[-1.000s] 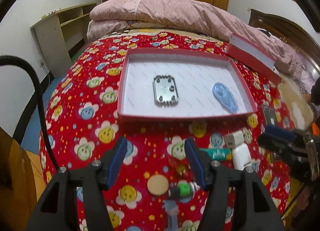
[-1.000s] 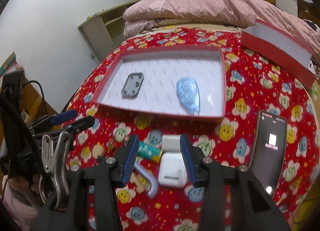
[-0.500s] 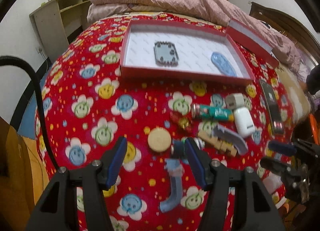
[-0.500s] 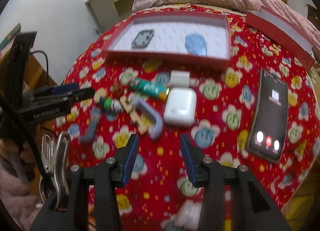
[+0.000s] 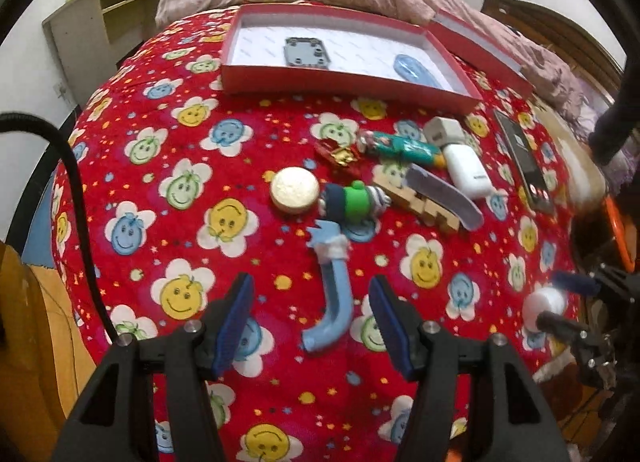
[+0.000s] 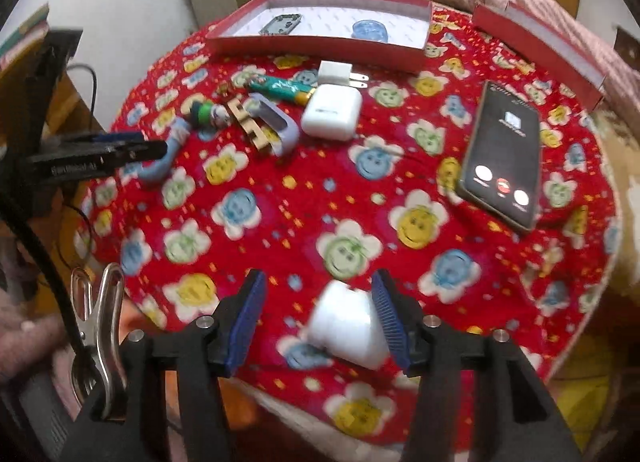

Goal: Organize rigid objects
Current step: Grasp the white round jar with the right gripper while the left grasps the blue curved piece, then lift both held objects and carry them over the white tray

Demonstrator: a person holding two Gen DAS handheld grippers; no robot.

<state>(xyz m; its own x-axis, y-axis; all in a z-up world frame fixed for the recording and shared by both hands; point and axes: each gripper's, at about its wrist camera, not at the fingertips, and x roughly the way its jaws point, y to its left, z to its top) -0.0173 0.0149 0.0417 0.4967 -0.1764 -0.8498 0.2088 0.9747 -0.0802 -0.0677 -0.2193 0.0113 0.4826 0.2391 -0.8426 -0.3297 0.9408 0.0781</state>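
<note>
Grippers hover over a red smiley-print blanket point(image 5: 192, 166). The left gripper point(image 5: 312, 320) stands half open around a blue curved piece point(image 5: 334, 302), pads clear. The right gripper point(image 6: 318, 320) is opening, a white block point(image 6: 348, 322) between its jaws.

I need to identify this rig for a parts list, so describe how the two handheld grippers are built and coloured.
Both match: the left gripper and right gripper have black angular plastic frames with silver screw heads, and two fingers faced with ribbed blue pads. A thick black cable loops beside the left one. A shiny metal spring clip hangs beside the right one. White lettering, unreadable, runs along the left gripper's side in the right wrist view.
</note>
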